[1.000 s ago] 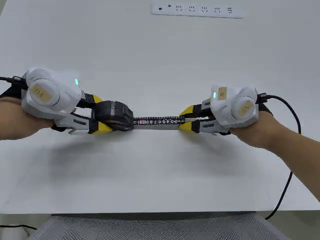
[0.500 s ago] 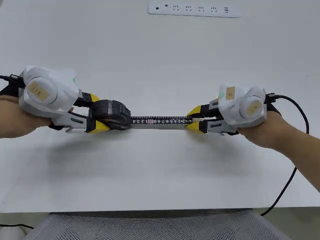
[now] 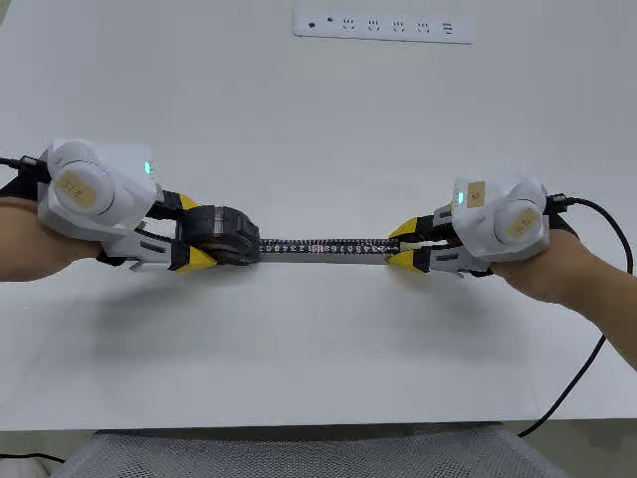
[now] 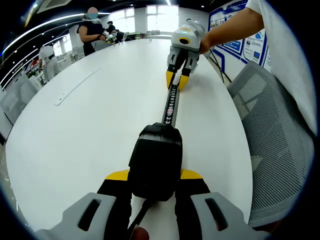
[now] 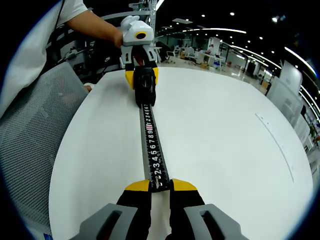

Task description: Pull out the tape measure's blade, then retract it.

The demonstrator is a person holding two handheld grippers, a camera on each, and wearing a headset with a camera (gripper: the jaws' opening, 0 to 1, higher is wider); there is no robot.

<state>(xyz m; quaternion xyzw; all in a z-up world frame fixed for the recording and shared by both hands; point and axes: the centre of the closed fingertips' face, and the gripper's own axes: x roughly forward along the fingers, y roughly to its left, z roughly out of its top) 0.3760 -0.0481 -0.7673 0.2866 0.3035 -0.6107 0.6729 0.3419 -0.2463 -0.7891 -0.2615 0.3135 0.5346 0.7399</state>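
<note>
The white table is lit bright and even from overhead, and soft shadows are thrown on it toward the near edge. Straight lines get bent hard at the edges in both gripper views, ceiling lights are blown out, but the blade numbers are kept sharp.

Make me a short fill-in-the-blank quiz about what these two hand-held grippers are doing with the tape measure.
1. The left hand-held gripper clamps the tape measure's case, which is ____ in colour.
2. The right hand-held gripper pinches the end of the blade, which is pulled ____ of the case.
3. The jaw tips of both grippers are ____.
4. Near the far edge of the white table lies a white ____ strip.
Missing words: black; out; yellow; power.
</note>
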